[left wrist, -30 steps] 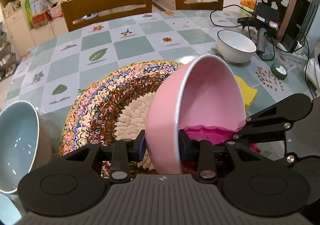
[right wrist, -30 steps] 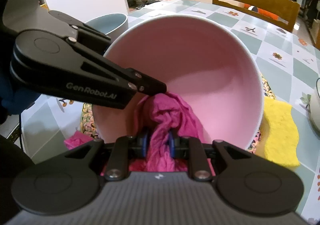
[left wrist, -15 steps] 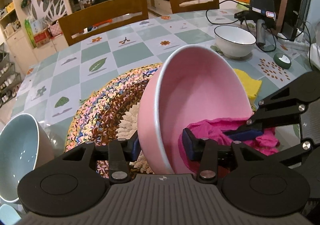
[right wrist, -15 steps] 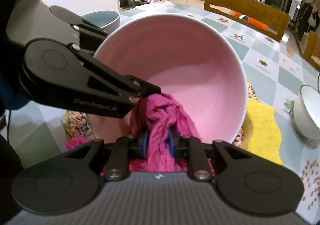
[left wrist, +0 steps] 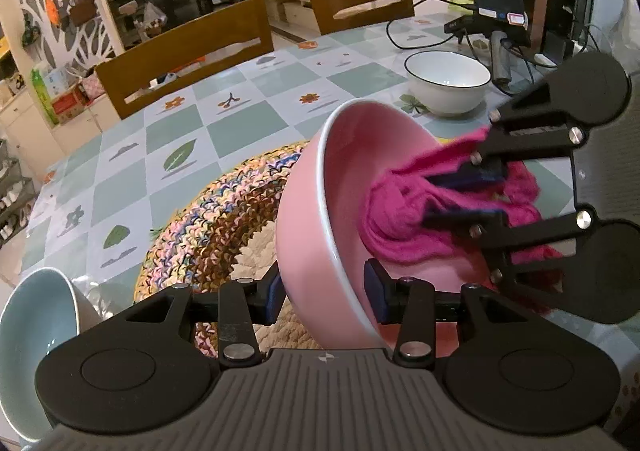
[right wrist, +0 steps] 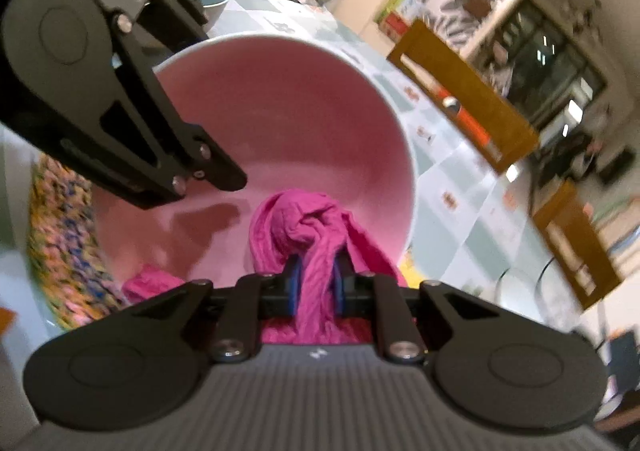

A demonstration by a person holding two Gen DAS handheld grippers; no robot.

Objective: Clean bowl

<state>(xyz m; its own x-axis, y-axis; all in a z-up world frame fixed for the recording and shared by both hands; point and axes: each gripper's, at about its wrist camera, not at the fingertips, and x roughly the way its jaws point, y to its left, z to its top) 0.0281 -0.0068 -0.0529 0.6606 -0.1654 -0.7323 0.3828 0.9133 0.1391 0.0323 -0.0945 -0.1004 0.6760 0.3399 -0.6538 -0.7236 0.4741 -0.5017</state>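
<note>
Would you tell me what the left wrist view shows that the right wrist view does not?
Only the left wrist view shows the white bowl and the left gripper straddling the pink bowl's wall. Only the right wrist view shows the right gripper from behind, shut on the magenta cloth. Both share the tilted pink bowl, the cloth inside it, the woven mat and the blue bowl.

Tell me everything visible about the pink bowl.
The pink bowl looks like glazed ceramic, pink inside and out, with a pale rim. It is tipped on its side over the braided mat, mouth toward the right tongs. The left tongs straddle its lower wall. The magenta cloth, pinched by the right tongs, lies against the inside.
</note>
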